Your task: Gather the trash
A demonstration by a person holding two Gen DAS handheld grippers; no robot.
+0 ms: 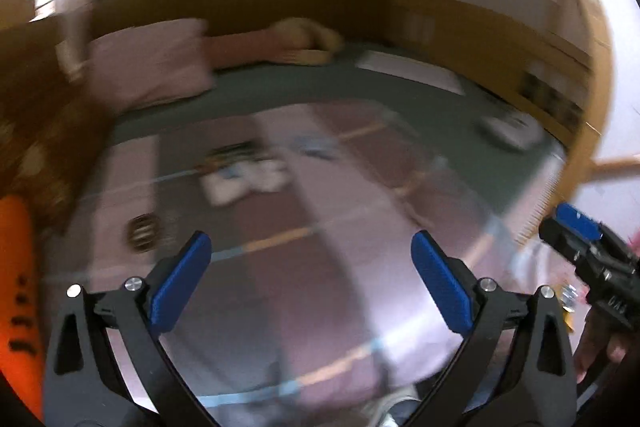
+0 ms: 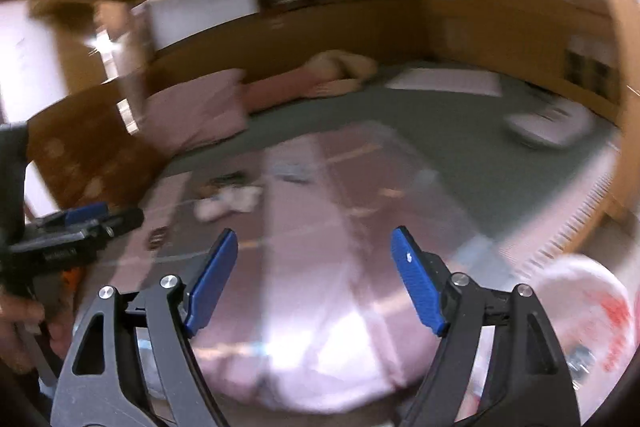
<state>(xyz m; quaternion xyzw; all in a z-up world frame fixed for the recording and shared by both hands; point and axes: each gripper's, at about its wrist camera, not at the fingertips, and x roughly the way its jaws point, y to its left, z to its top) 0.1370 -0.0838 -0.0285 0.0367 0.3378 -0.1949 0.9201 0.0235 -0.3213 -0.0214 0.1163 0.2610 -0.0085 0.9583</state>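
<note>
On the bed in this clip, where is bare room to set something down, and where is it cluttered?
Free: the pink striped blanket just ahead of the open left gripper and right gripper, and the grey-green sheet between the pink pillow and the flat white item. Crowded: the white scraps and small striped piece to the left; blur hides detail.

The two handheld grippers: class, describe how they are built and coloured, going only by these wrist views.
Each is the same build: the left gripper and right gripper have black angular arms with triangular cut-outs, round silver bolt heads at the pivots, and flat, ribbed blue pads lining the jaws. One right pad carries a small white mark. No cables or sleeves show.
</note>
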